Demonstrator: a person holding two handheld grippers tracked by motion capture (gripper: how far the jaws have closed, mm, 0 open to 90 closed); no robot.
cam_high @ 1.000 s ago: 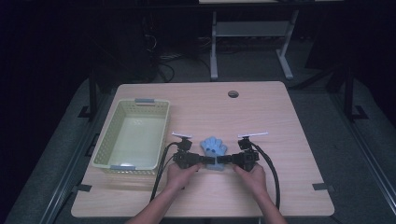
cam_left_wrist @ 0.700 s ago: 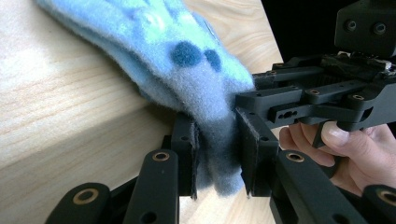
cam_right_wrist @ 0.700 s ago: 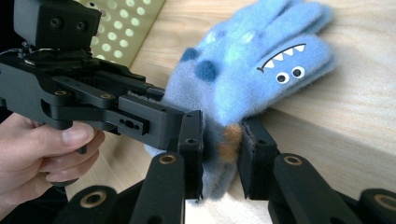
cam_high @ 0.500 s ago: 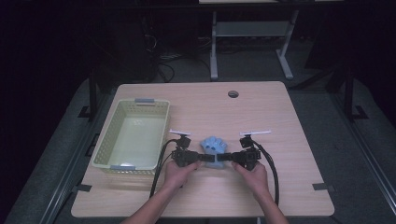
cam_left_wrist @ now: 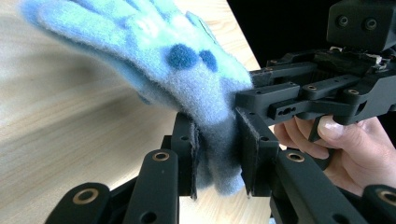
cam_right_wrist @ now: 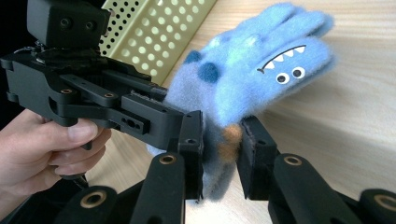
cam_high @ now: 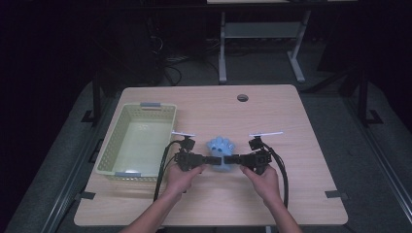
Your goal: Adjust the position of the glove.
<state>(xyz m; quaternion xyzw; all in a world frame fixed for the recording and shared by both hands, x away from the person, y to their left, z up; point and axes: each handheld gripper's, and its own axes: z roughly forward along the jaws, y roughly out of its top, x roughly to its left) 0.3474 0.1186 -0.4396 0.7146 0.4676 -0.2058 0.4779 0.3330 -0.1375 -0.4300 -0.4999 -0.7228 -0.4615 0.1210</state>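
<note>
1. Where the high view looks down, the left gripper [cam_high: 210, 158] and right gripper [cam_high: 228, 159] pinch a fuzzy blue glove [cam_high: 221, 148] over the table [cam_high: 291, 126], beside the yellow basket [cam_high: 111, 155].
2. Left gripper view: both jaws squeeze the glove's cuff.
3. Right gripper view: both jaws grip the cuff too.

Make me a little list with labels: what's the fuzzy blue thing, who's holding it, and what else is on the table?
Held thing: fuzzy blue monster-face glove
Left tongs: shut on the glove's cuff end
Right tongs: shut on the same end, facing the left ones
Glove fingers: pointing away from the person
Nearby: pale green perforated plastic basket, left of the glove
Surface: light wooden table
</note>
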